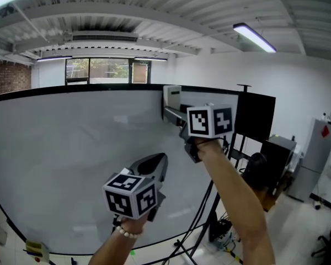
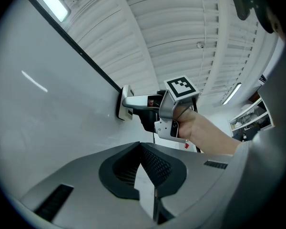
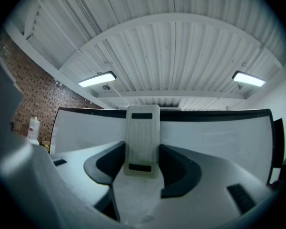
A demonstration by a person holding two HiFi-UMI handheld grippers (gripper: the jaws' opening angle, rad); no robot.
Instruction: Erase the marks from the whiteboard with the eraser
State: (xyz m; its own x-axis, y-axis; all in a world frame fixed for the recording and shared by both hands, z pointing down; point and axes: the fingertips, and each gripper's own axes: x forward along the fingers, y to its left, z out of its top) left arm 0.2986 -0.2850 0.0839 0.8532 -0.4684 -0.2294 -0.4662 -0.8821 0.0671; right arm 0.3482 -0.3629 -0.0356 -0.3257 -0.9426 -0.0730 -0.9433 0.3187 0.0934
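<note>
Wiping step: right claw [image 3: 142, 165] clamps white rectangular plastic eraser [image 3: 142, 128] flat against large white whiteboard [image 1: 71, 148] near its top edge; left claw [image 2: 140, 149] closed, empty; no marks visible; next, judged: sweep unwiped areas.

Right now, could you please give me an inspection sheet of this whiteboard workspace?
Surface: whiteboard looks clean, no marks seen.
Job's things: eraser flat against the board near its top edge.
Clutter: nothing seen on the board.
Grippers: right gripper shut on the eraser; left gripper shut, empty.
Cables: dark cables by the stand's foot.
Surroundings: black screen, ceiling light, brick wall.
</note>
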